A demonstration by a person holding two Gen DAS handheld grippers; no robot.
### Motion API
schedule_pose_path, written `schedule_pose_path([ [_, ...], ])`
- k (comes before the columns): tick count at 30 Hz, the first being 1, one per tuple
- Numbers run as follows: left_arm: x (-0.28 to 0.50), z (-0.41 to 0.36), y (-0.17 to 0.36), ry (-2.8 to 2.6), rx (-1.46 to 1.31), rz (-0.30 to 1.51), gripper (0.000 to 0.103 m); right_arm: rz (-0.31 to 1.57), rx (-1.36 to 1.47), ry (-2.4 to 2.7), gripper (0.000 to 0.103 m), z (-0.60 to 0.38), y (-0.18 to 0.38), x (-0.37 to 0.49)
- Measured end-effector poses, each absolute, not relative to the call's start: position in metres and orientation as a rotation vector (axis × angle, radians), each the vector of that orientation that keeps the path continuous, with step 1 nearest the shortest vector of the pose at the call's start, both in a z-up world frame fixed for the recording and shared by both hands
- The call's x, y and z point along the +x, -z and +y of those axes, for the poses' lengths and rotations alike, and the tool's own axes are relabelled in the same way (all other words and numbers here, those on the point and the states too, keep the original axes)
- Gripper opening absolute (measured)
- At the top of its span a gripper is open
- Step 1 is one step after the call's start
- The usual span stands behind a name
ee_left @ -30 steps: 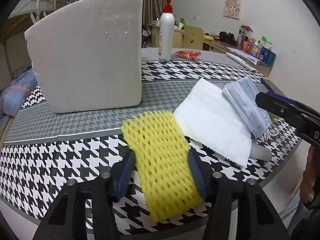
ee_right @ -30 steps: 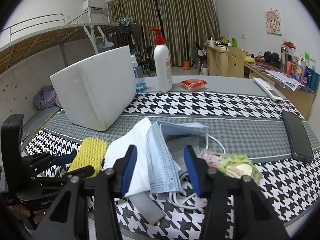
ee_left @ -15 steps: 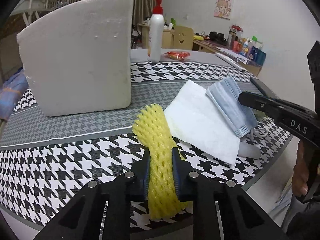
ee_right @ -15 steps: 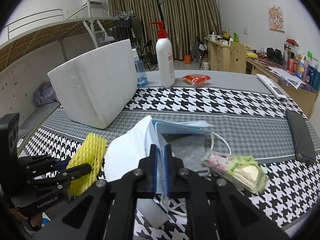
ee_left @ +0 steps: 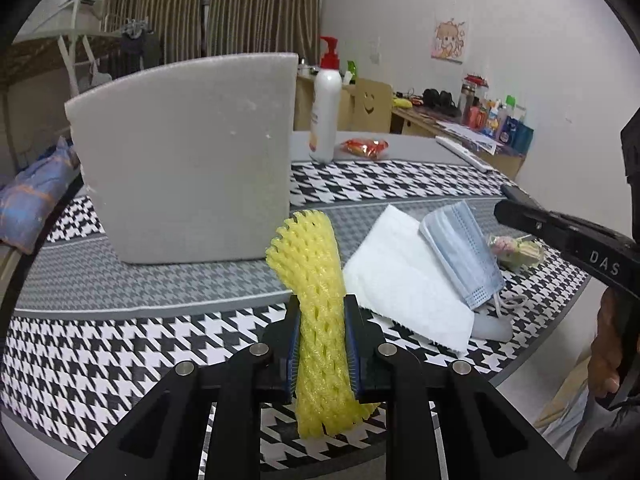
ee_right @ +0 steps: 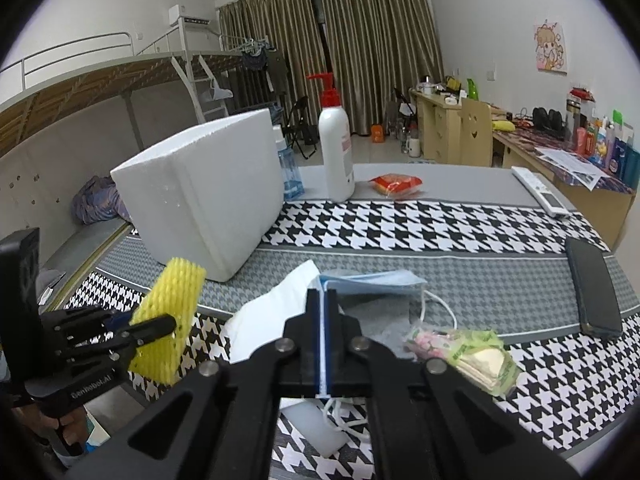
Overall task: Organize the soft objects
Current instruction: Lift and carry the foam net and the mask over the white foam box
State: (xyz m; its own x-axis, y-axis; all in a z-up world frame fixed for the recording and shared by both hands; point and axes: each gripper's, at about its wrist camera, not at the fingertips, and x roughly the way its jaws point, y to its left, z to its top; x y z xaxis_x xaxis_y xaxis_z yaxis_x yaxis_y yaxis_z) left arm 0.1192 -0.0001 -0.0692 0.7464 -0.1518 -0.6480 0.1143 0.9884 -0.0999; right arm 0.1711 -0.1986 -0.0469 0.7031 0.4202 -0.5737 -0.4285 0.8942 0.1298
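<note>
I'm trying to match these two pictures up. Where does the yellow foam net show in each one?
Left wrist view: the yellow foam net stands bottom centre, pinched in the left gripper.
Right wrist view: it sits at lower left, held up off the table.
Shared landmark: the white foam box behind it.

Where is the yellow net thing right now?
The yellow net is squeezed between the left gripper's fingers, lifted off the table in front of the white foam box, left of the tissue.
</note>
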Motion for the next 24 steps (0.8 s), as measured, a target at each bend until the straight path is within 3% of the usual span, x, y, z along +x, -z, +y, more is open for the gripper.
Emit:
schedule_pose_path([
  [1,0.119,0.001,0.068,0.145,-0.055,0.710,0.021,0.649,-0.009,-0.478,0.008,-0.198,0.049,0.174],
  [3,0.119,0.002,0.068,0.146,-0.056,0.710,0.021,0.676,0.008,-0.481,0.029,-0.198,0.053,0.181],
  [4,0.120,0.002,0.067,0.146,-0.056,0.712,0.021,0.678,0.011,-0.475,0.048,-0.197,0.054,0.183],
  [5,0.120,0.003,0.067,0.149,-0.054,0.715,0.021,0.672,0.006,-0.475,0.058,-0.196,0.054,0.183],
  [13,0.124,0.008,0.058,0.144,-0.048,0.686,0.021,0.714,-0.015,-0.478,0.055,-0.185,0.064,0.198],
  [16,0.127,0.011,0.056,0.138,-0.049,0.675,0.021,0.756,0.003,-0.495,0.013,-0.182,0.071,0.208],
  [19,0.129,0.014,0.057,0.136,-0.052,0.675,0.021,0.751,0.005,-0.494,0.006,-0.182,0.072,0.210],
  [24,0.129,0.017,0.053,0.137,-0.049,0.658,0.021,0.681,0.015,-0.501,0.006,-0.183,0.052,0.200],
])
